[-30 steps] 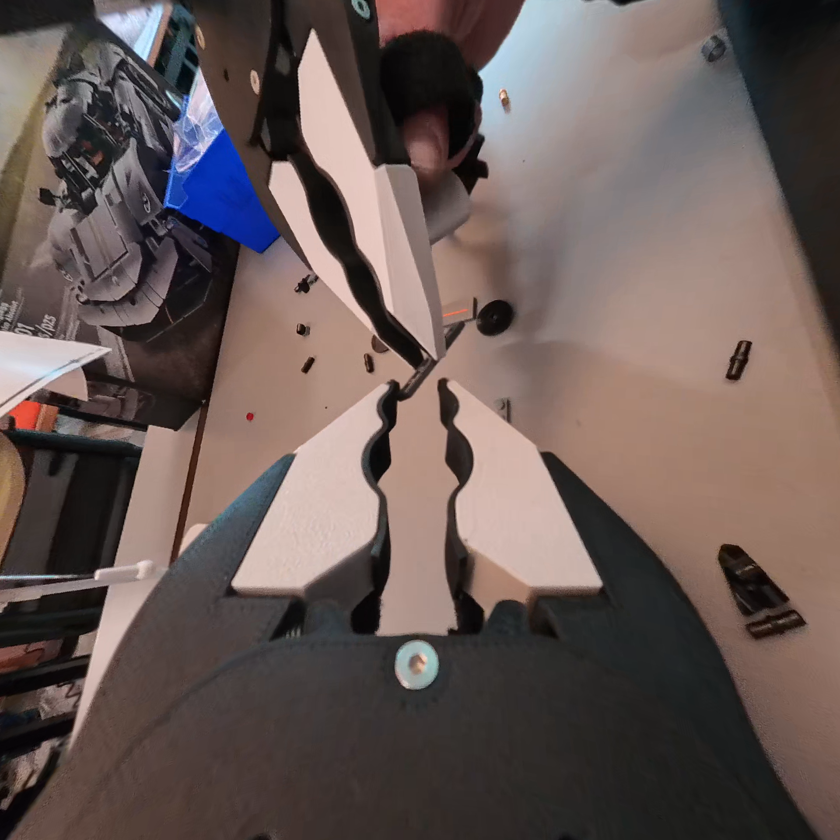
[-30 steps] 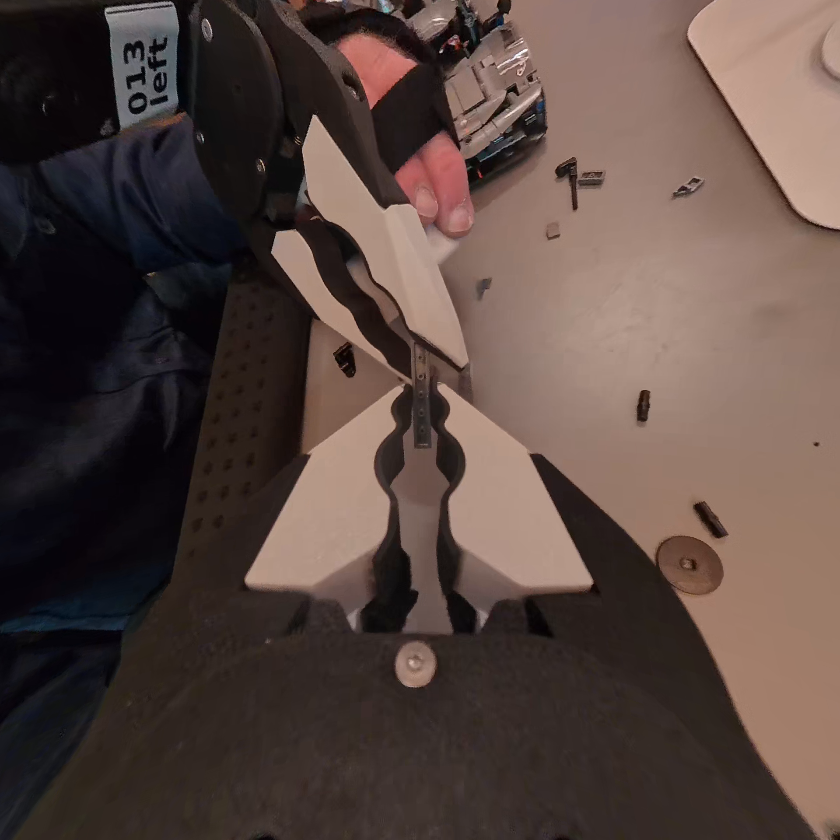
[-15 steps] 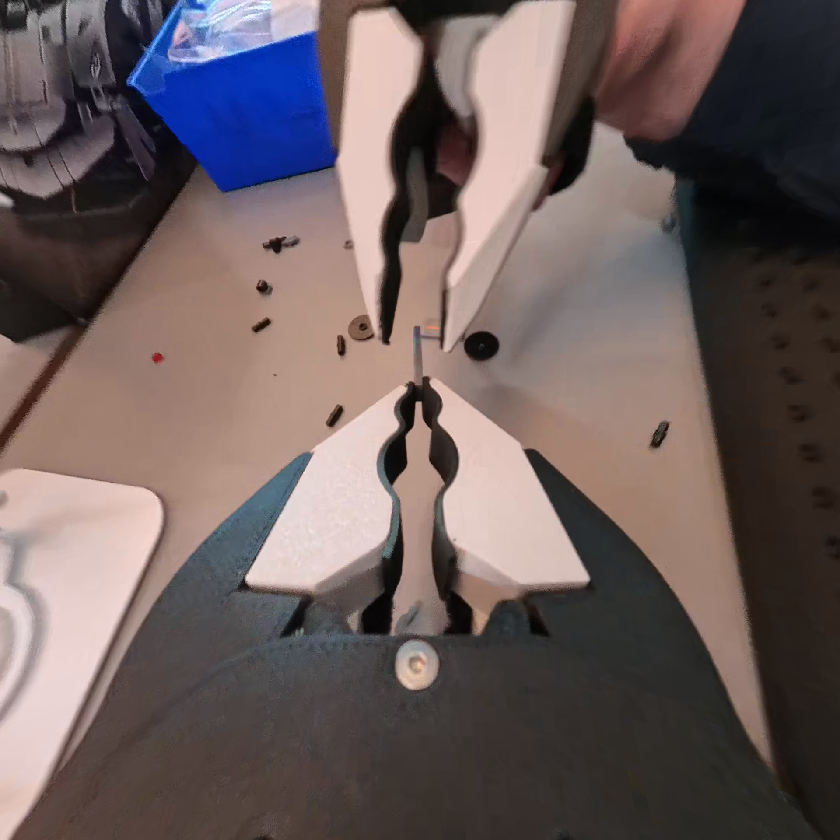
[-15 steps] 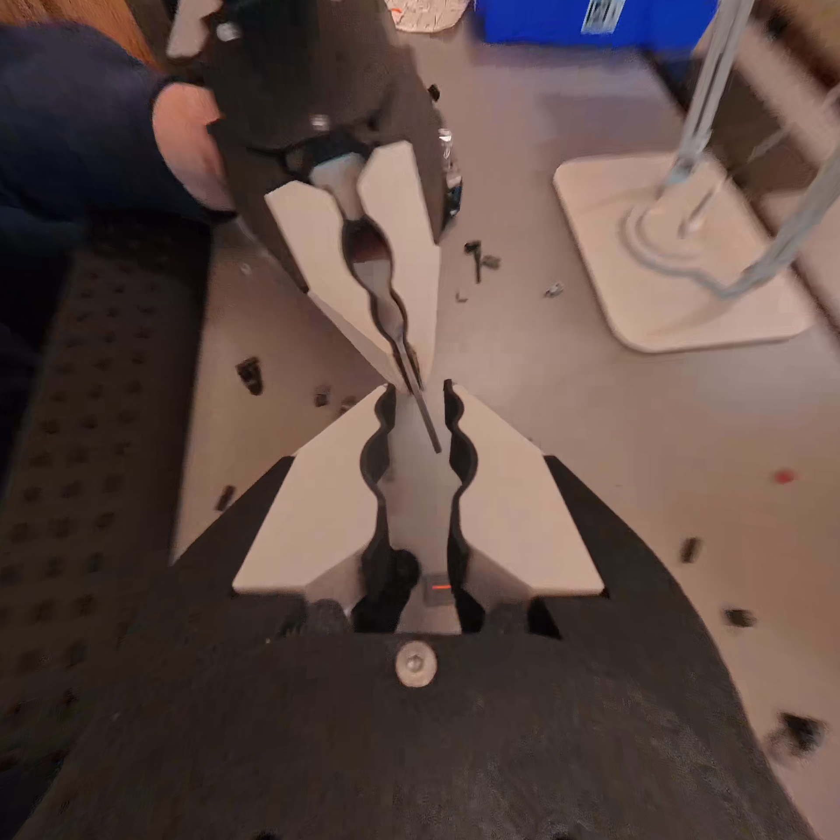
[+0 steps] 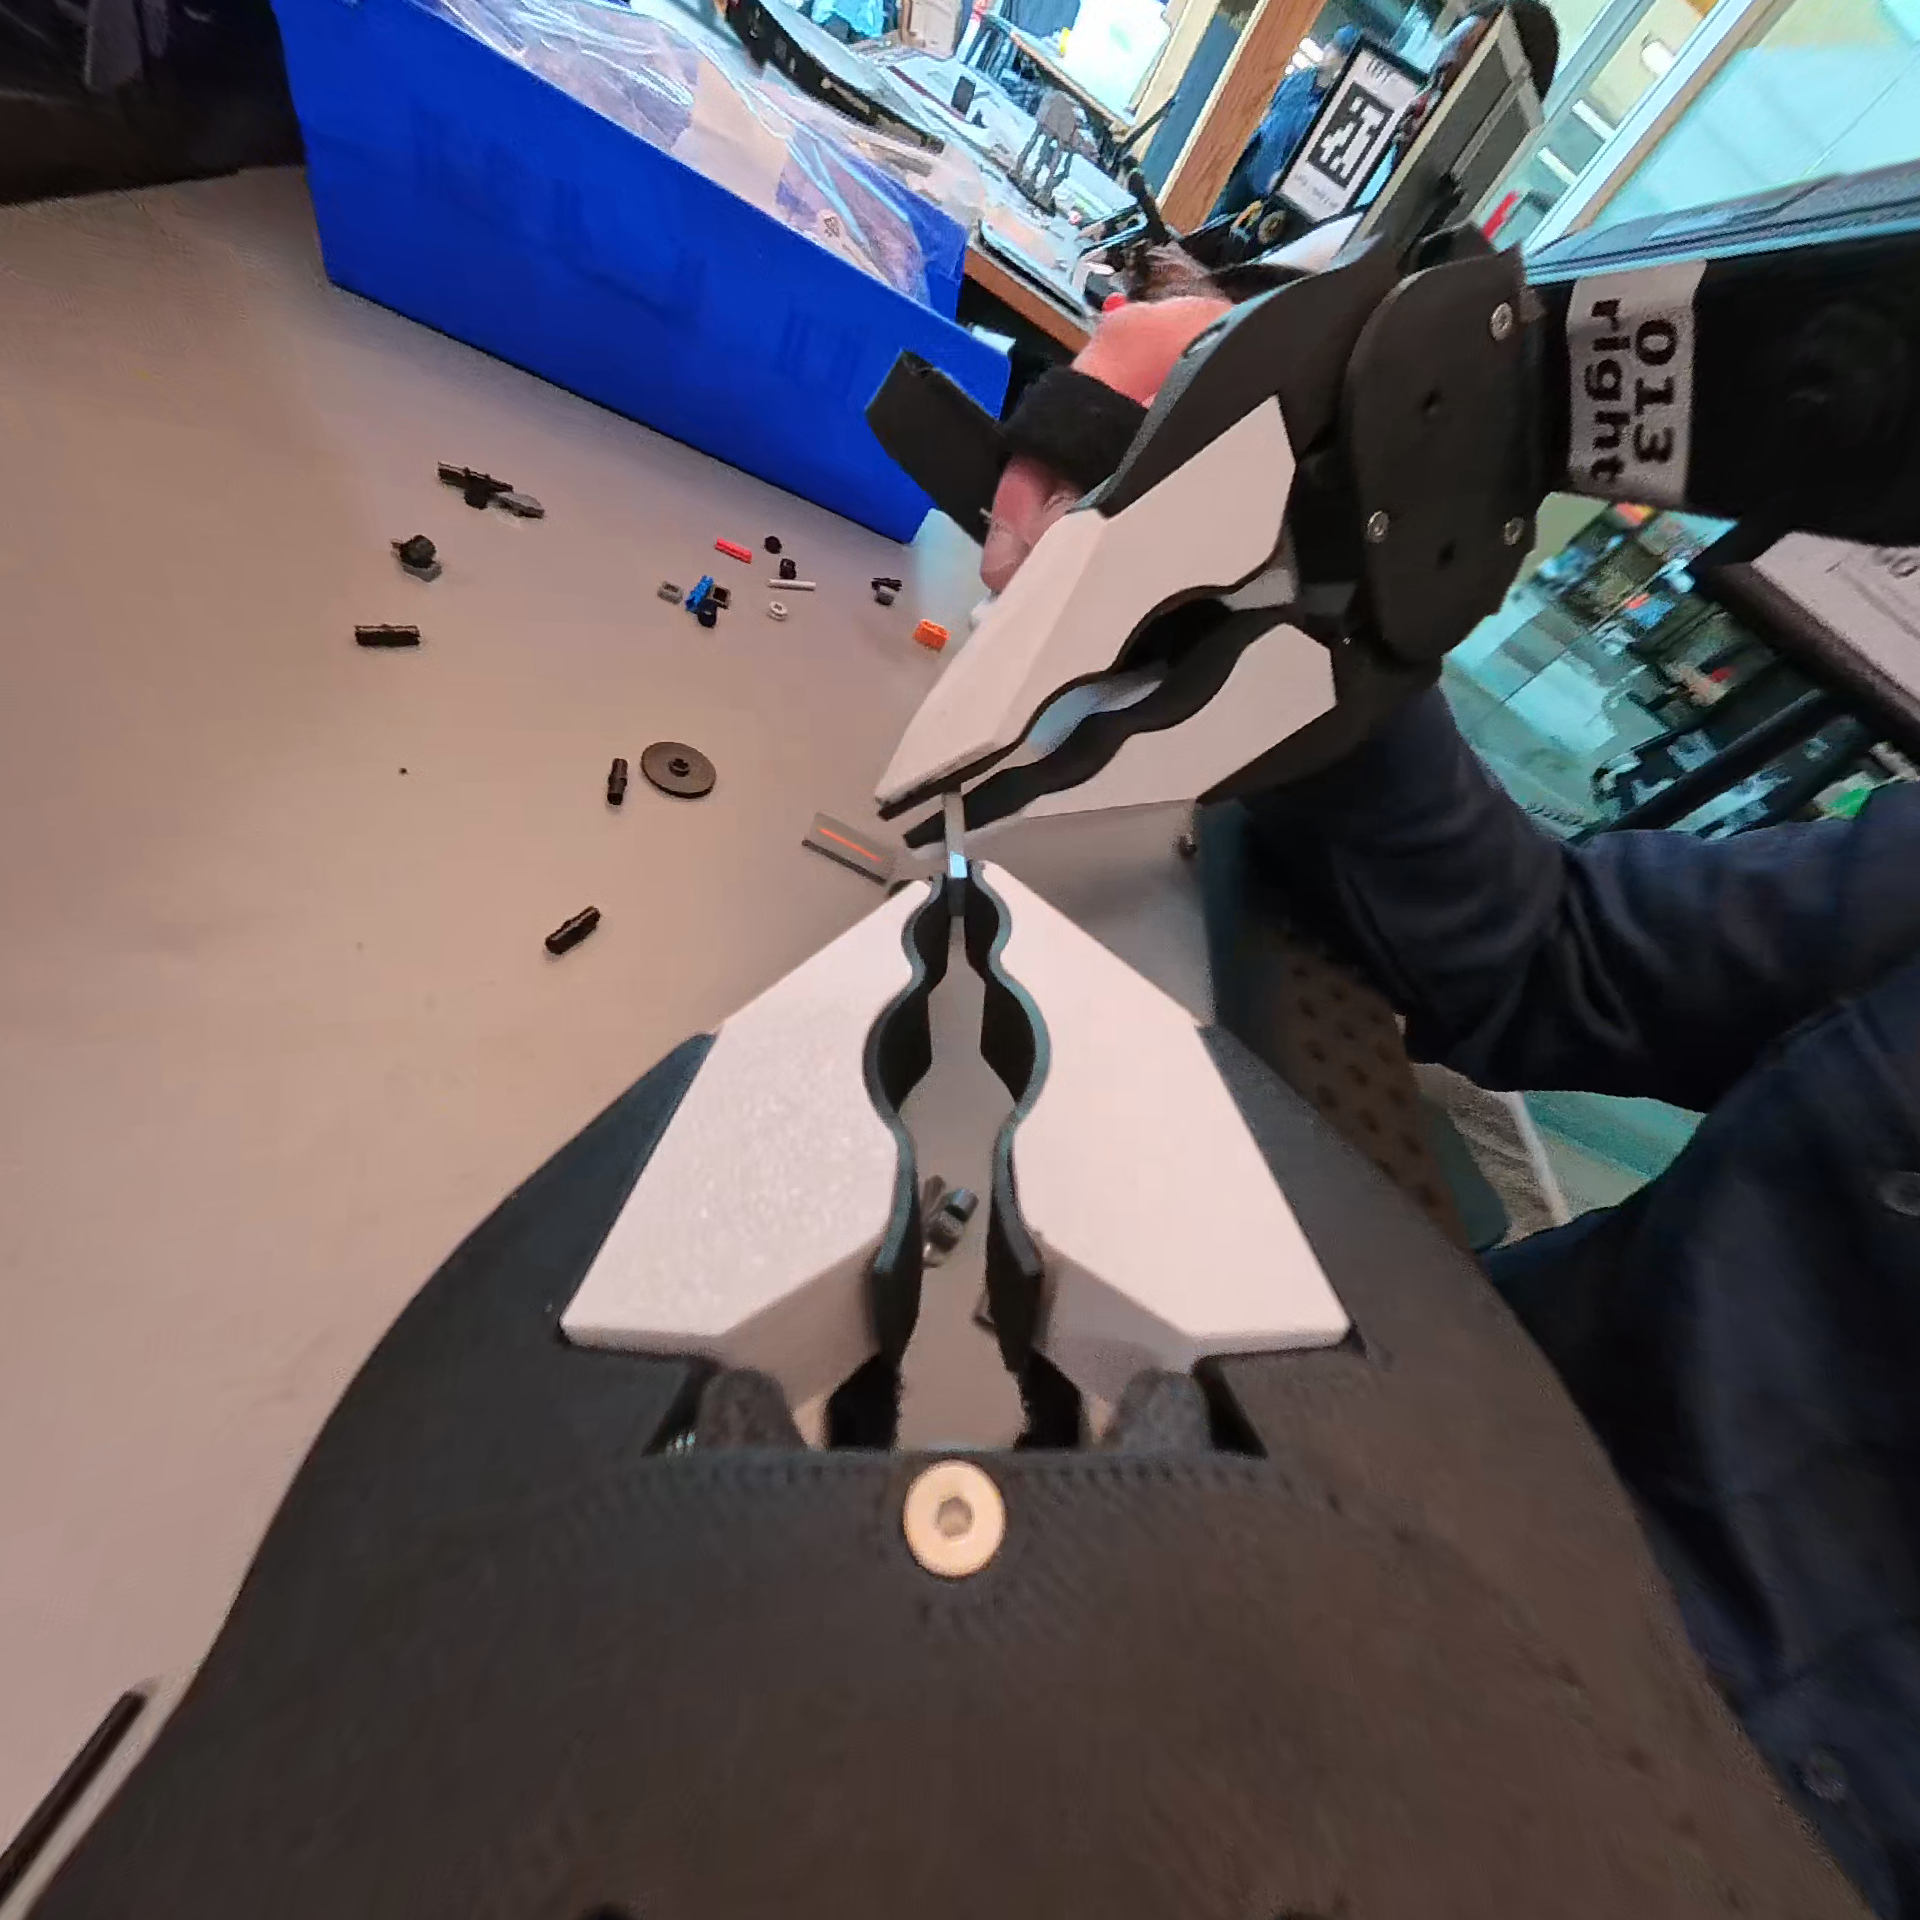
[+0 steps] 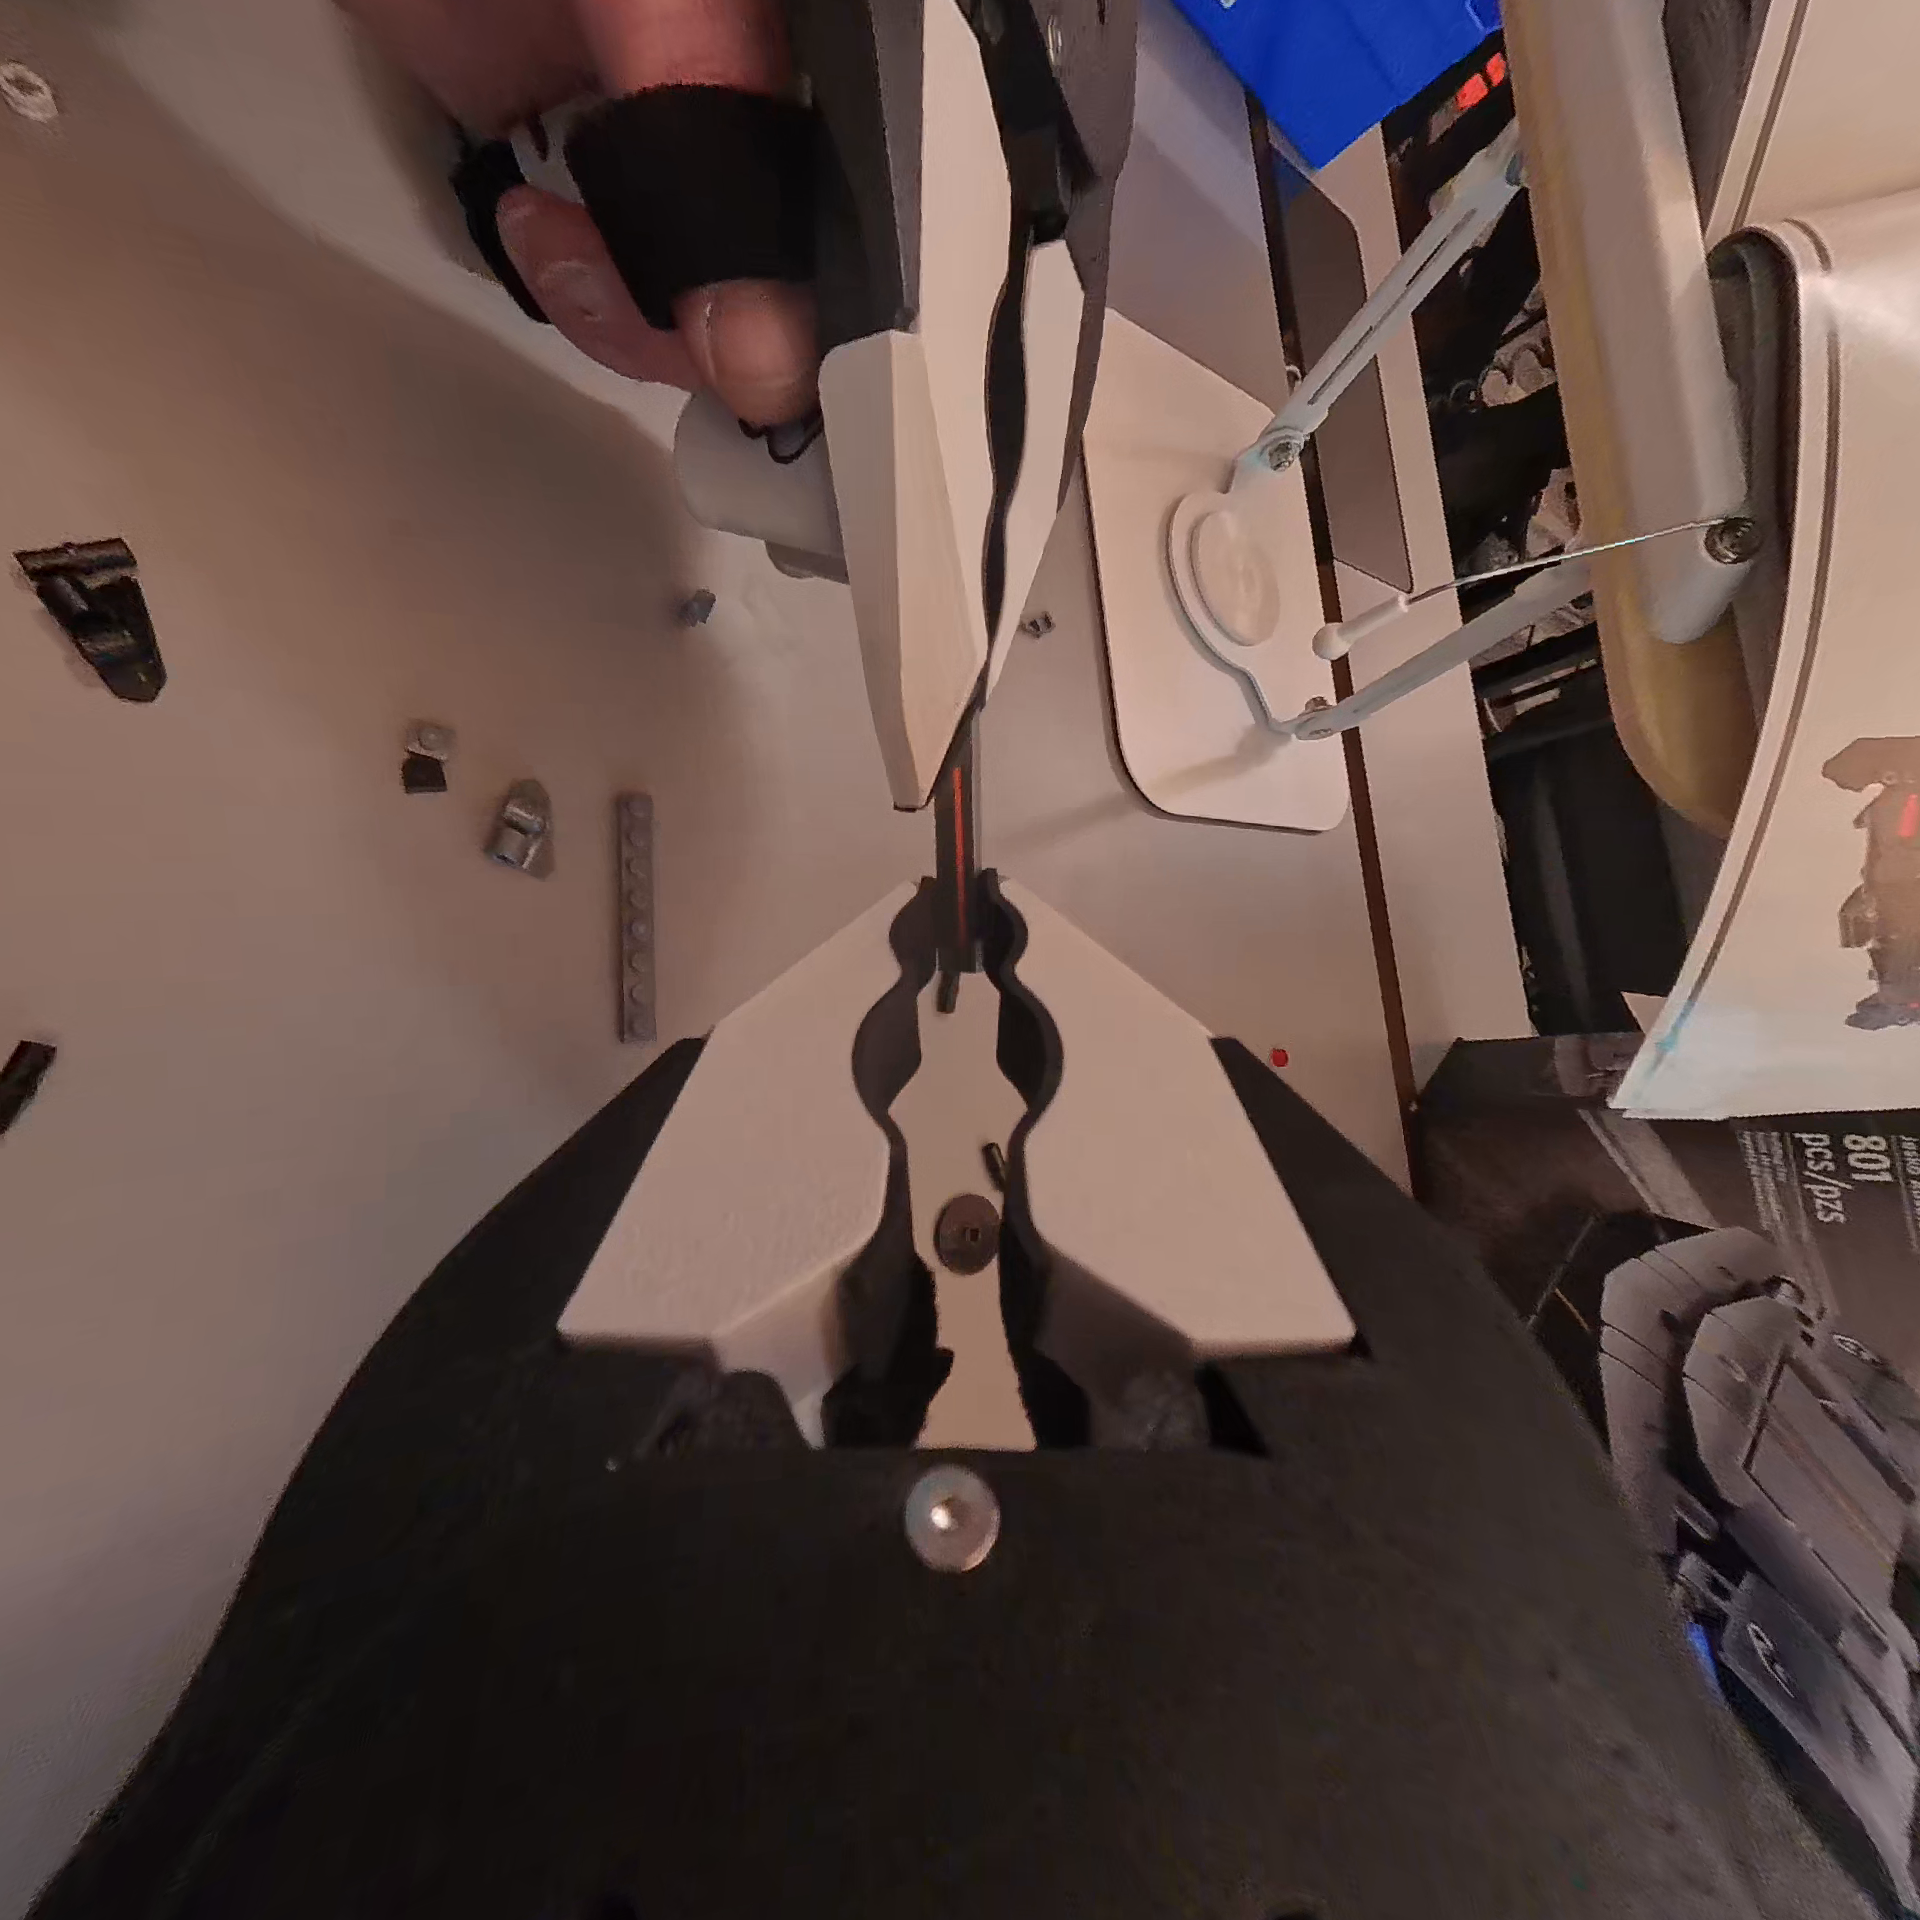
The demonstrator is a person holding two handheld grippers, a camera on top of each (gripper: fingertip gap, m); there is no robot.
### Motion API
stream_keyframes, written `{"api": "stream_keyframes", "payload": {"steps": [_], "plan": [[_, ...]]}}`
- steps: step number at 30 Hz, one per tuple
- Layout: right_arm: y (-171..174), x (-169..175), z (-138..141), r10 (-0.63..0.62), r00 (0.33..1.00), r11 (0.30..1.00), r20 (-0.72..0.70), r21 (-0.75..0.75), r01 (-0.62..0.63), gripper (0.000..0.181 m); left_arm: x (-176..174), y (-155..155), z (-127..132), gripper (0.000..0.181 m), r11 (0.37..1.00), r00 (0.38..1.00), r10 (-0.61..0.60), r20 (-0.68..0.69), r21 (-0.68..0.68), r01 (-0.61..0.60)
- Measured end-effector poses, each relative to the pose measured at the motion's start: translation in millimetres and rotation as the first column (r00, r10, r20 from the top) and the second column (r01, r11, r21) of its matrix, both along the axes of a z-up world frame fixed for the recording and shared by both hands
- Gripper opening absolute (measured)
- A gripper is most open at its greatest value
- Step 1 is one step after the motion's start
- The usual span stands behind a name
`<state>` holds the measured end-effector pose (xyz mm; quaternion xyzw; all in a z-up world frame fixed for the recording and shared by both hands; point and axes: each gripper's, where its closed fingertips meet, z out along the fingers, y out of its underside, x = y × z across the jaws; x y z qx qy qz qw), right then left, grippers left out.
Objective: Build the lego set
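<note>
Above the pale grey counter (image 5: 208,935), the left gripper (image 5: 954,896) and right gripper (image 6: 954,894) meet tip to tip, both clenched on one thin dark plastic lego strip with a red line (image 6: 958,862). The strip bridges their tips. Small loose lego pieces (image 5: 675,771) lie scattered on the counter beyond the left gripper, before a blue plastic bin (image 5: 582,260).

The left claw (image 5: 954,896) and right claw (image 5: 930,821) meet tip to tip above the worktop (image 5: 208,935), both closed on one thin strip (image 5: 953,857) held between them. In the left wrist view, loose pieces (image 5: 675,770) lie scattered on the worktop left of the claws; a bin (image 5: 582,260) stands behind them. In the right wrist view, a long plate (image 6: 635,914) lies left of the claws, a lamp base (image 6: 1216,644) right, a box (image 6: 1662,1299) farther right
</note>
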<state>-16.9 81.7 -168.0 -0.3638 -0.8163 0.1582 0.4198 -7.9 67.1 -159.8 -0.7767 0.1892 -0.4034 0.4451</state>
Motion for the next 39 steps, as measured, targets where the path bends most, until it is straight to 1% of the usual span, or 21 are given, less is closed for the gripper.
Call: {"api": "stream_keyframes", "payload": {"steps": [2, 5, 7, 9, 10, 13, 15, 17, 21, 24, 28, 37, 39], "plan": [[-2.8, 0.0, -2.4, 0.004, 1.0, 0.999, 0.015, -0.04, -0.004, 0.005, -0.7, -2.1, -1.7, 0.0, 0.999, 0.999, -0.018, 0.03, -0.029, 0.019], [-7.7, 0.5, -11.1, 0.007, 0.998, 0.993, 0.066, -0.116, 0.001, 0.005, -2.5, -4.8, -9.4, 0.001, 0.997, 0.999, -0.032, 0.004, -0.068, 0.032], [-12.6, 2.6, -20.8, 0.013, 0.991, 0.981, 0.13, -0.191, 0.012, 0.005, -5.1, -9.0, -20.1, 0.006, 0.995, 0.994, -0.05, -0.096, -0.088, 0.042], [-15.3, 6.0, -32.5, 0.019, 0.98, 0.971, 0.198, -0.236, 0.029, 0.005, -12.1, -11.5, -29.2, 0.011, 0.995, 0.977, -0.047, -0.206, -0.1, 0.027], [-17.8, 7.6, -37.4, 0.029, 0.974, 0.967, 0.226, -0.255, 0.03, 0.005, -14.5, -12.7, -31.1, 0.013, 0.995, 0.971, -0.049, -0.236, -0.1, 0.026], [-25.8, 12.9, -51.9, 0.062, 0.948, 0.949, 0.311, -0.312, 0.04, 0.005, -22.2, -12.3, -33.2, 0.013, 0.994, 0.963, -0.031, -0.268, -0.105, 0.003], [-28.5, 16.2, -61.5, 0.074, 0.93, 0.947, 0.361, -0.318, 0.048, 0.005, -23.9, -15.1, -38.4, 0.014, 0.992, 0.959, -0.046, -0.281, -0.13, 0.01], [-29.1, 17.4, -69.1, 0.07, 0.914, 0.949, 0.399, -0.31, 0.063, 0.005, -26.2, -16.4, -48.9, 0.015, 0.987, 0.943, -0.056, -0.329, -0.158, 0.003], [-35.7, 20.0, -81.6, 0.088, 0.882, 0.943, 0.463, -0.324, 0.077, 0.005, -19.0, -20.5, -66.2, 0.017, 0.977, 0.918, -0.108, -0.381, -0.21, 0.027], [-36.3, 21.4, -87.4, 0.083, 0.866, 0.942, 0.493, -0.322, 0.093, 0.005, -15.4, -21.4, -74.1, 0.017, 0.974, 0.901, -0.125, -0.416, -0.225, 0.031], [-34.7, 22.0, -88.3, 0.071, 0.86, 0.938, 0.505, -0.326, 0.114, 0.005, -15.4, -21.5, -85.4, 0.016, 0.972, 0.866, -0.138, -0.481, -0.235, 0.025], [-34.0, 24.4, -86.2, 0.052, 0.854, 0.946, 0.518, -0.3, 0.124, 0.005, -13.7, -19.6, -88.1, 0.015, 0.977, 0.84, -0.139, -0.524, -0.211, 0.031], [-35.2, 25.0, -82.3, 0.055, 0.858, 0.945, 0.51, -0.305, 0.12, 0.005, -12.3, -19.5, -85.2, 0.014, 0.978, 0.85, -0.14, -0.507, -0.208, 0.037]]}}
